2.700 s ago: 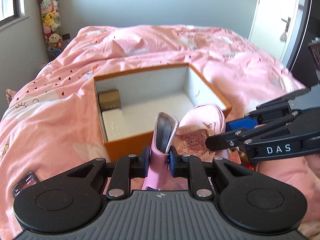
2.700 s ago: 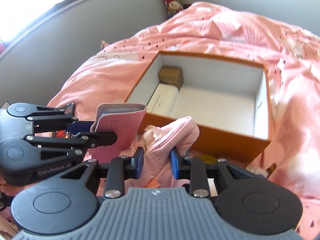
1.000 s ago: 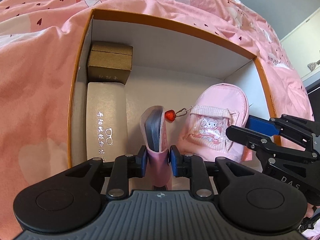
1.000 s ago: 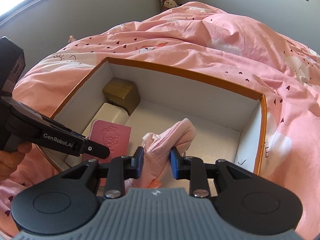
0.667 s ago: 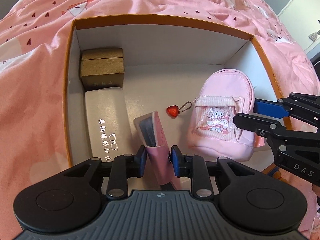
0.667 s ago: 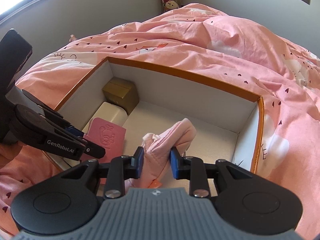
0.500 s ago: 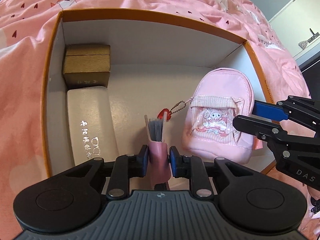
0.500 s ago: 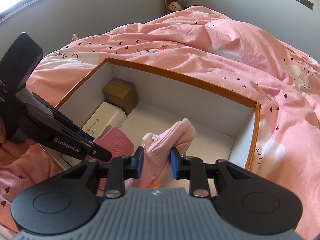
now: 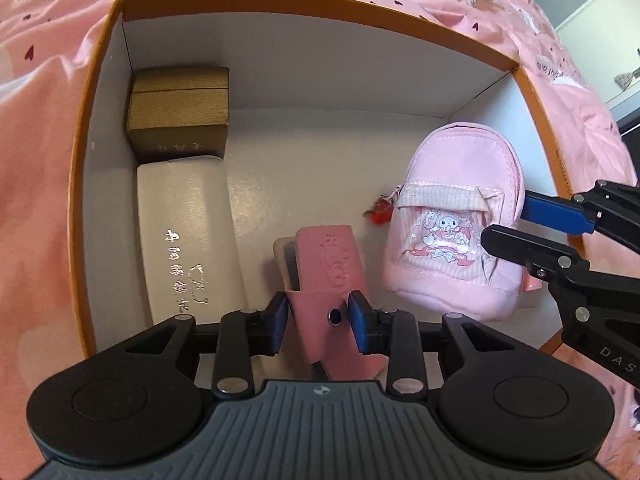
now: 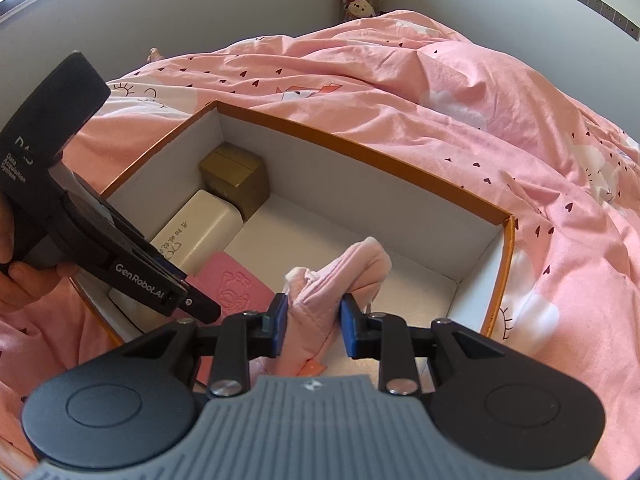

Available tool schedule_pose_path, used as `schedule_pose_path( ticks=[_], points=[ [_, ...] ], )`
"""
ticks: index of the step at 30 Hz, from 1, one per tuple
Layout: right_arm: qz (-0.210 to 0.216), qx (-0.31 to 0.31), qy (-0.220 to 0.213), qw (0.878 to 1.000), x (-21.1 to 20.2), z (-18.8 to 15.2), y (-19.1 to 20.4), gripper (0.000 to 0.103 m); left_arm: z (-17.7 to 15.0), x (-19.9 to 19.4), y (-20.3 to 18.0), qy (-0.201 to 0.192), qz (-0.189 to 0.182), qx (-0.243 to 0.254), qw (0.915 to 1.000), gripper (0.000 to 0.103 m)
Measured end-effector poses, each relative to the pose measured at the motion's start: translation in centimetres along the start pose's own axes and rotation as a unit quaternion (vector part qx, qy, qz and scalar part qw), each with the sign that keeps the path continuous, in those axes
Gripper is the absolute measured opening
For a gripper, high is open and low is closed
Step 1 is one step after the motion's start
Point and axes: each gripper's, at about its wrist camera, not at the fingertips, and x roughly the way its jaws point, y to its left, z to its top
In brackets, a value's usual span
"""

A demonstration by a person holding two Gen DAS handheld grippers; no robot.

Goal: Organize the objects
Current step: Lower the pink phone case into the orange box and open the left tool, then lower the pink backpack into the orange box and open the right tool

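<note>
Inside an orange box (image 9: 532,92) resting on a pink duvet (image 10: 440,92), the right gripper (image 10: 312,326) is clamping a small pink backpack (image 9: 460,216), while the left gripper (image 9: 320,322), jaws just opening, is loosely straddling a pink card wallet (image 9: 328,264) beside a cream case (image 9: 184,232)

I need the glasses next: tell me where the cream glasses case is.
In the left wrist view the cream glasses case lies inside the orange cardboard box, along its left wall, right in front of the small gold box.

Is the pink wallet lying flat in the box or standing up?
Flat, or nearly. The wallet lies face up on the box floor beside the white case.
</note>
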Motion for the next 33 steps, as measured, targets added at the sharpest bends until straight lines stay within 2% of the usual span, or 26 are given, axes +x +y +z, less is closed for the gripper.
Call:
schedule_pose_path(
  ticks=[4, 9, 14, 17, 22, 24, 29, 33],
  points=[
    [-0.002, -0.032, 0.015, 0.999, 1.1, -0.3, 1.0, 0.029, -0.2, -0.4, -0.9, -0.002, 0.038, 0.039, 0.9985, 0.038],
    [0.018, -0.045, 0.020, 0.999, 1.6, -0.3, 1.5, 0.029, 0.2, -1.0, -0.9, -0.009, 0.036, 0.046, 0.9982, 0.035],
    [0.071, -0.017, 0.034, 0.997, 2.2, -0.3, 1.5, 0.027, 0.1, -1.6, -1.0, -0.021, 0.043, 0.052, 0.9975, 0.034],
    [0.055, -0.030, 0.029, 0.998, 1.8, -0.2, 2.0, 0.026, 0.2, -2.5, -0.7, -0.036, 0.052, 0.059, 0.9963, 0.034],
    [0.070, 0.000, -0.004, 0.998, -0.2, 0.9, 1.4, 0.026, 0.3, -4.5, -0.3, -0.063, 0.061, 0.070, 0.9937, 0.031],
    [0.091, 0.023, -0.021, 0.995, -0.5, 1.4, 1.1, 0.026, 0.0, -5.5, 0.0, -0.075, 0.064, 0.074, 0.9924, 0.031],
    [0.159, 0.080, -0.037, 0.983, 1.0, 1.7, 0.9, 0.026, -0.2, -6.7, 0.5, -0.086, 0.072, 0.077, 0.9907, 0.031],
    [0.182, 0.099, -0.041, 0.977, 2.5, 1.5, 1.4, 0.026, -0.5, -6.5, 0.5, -0.086, 0.087, 0.088, 0.9886, 0.031]
  ],
)
